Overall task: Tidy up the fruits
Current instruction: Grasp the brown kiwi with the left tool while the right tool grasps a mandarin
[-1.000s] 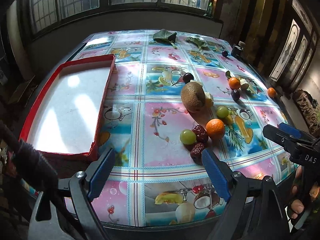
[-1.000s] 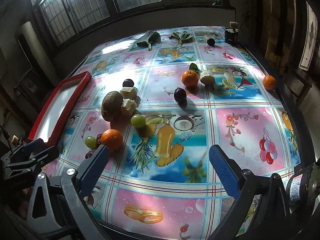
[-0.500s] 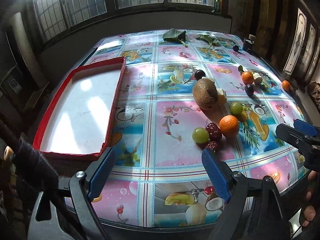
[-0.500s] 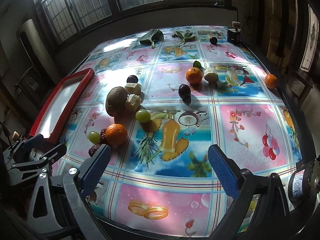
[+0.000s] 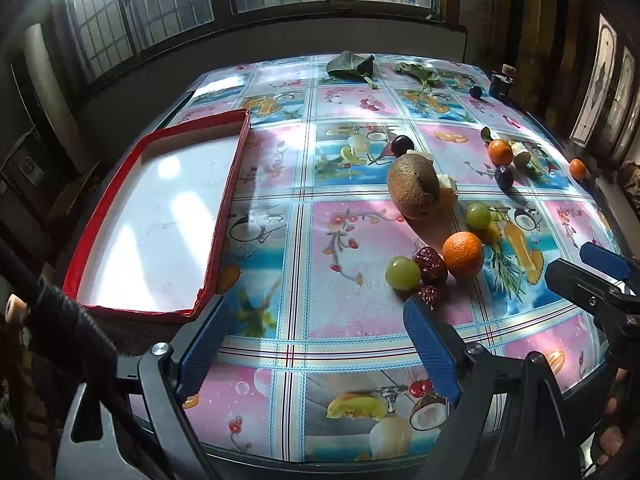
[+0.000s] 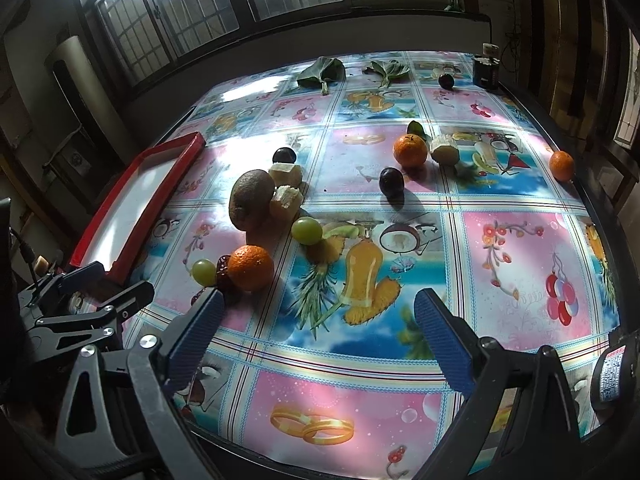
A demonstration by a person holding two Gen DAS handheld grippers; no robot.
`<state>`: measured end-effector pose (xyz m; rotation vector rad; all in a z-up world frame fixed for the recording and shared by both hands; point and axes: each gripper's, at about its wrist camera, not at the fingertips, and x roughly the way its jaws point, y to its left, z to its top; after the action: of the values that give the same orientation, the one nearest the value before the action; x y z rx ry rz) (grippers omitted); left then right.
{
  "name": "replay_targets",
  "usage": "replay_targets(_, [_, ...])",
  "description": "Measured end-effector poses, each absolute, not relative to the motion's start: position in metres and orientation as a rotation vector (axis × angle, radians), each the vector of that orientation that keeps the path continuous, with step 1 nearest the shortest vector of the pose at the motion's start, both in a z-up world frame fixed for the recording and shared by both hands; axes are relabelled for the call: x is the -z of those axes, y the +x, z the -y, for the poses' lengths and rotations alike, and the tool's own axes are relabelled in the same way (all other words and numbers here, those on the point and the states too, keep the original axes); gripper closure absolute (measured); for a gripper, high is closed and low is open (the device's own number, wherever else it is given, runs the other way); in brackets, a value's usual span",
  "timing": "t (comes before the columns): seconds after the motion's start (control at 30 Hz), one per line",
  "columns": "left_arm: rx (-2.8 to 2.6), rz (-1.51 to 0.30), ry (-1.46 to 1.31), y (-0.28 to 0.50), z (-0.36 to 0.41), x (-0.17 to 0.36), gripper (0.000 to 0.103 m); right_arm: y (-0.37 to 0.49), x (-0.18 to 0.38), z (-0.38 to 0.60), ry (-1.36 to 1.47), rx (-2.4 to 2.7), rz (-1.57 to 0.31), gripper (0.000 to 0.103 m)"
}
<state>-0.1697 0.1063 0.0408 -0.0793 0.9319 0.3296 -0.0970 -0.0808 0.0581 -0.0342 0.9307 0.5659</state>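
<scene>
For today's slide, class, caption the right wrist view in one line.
Open blue-padded tongs hover over a fruit-print tablecloth scattered with real fruit, red-rimmed white tray empty at left.

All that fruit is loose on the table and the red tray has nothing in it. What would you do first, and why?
Probably lower the open left claw onto the nearest green grape: it holds nothing, the grape lies just ahead, and the red tray waits beside it.

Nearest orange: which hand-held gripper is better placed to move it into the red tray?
Probably left. The left hand-held gripper is open and empty, between the red tray and the orange. The right hand-held gripper, also open, is farther from the tray.
</scene>
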Motion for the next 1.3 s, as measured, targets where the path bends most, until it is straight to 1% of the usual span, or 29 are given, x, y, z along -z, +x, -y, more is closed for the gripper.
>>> replay_targets(0.17, [-0.333,-0.941,-0.082,-0.166,-0.108,-0.039,0.015,-0.097,-0.052,0.074,-0.038,-0.602,-0.945,0.016])
replay_targets(0.23, [-0.333,-0.946,-0.082,-0.164,-0.109,-0.037,0.015,-0.097,-0.05,0.071,-0.041,-0.61,-0.948,0.022])
replay_targets(0.43, [-0.315,-0.969,-0.101,-0.152,-0.112,-0.034,0.015,-0.092,-0.042,0.064,-0.03,-0.661,-0.982,0.033])
replay_targets(0.63, [-0.294,-0.967,-0.118,-0.115,-0.115,-0.042,0.015,-0.081,-0.034,0.047,-0.009,-0.724,-1.011,0.04])
replay_targets(0.77, [-0.276,-0.973,-0.113,-0.09,-0.112,-0.044,0.015,-0.073,-0.031,0.034,-0.011,-0.752,-1.025,0.043])
replay_targets(0.9, [-0.241,-1.002,-0.132,-0.071,-0.112,-0.038,0.015,-0.068,-0.026,0.026,-0.021,-0.767,-1.039,0.045])
replay_targets(1.1, [-0.183,-1.037,-0.153,-0.045,-0.11,-0.029,0.015,-0.057,-0.015,0.022,-0.006,-0.786,-1.079,0.053])
replay_targets(1.23, [-0.138,-1.067,-0.165,-0.031,-0.105,-0.021,0.015,-0.054,-0.014,0.019,-0.008,-0.801,-1.079,0.054])
replay_targets(1.27, [-0.136,-1.077,-0.16,-0.029,-0.103,-0.017,0.015,-0.053,-0.014,0.018,-0.011,-0.803,-1.078,0.056])
replay_targets(1.3, [-0.125,-1.084,-0.165,-0.027,-0.102,-0.014,0.015,-0.053,-0.014,0.019,-0.004,-0.815,-1.083,0.061])
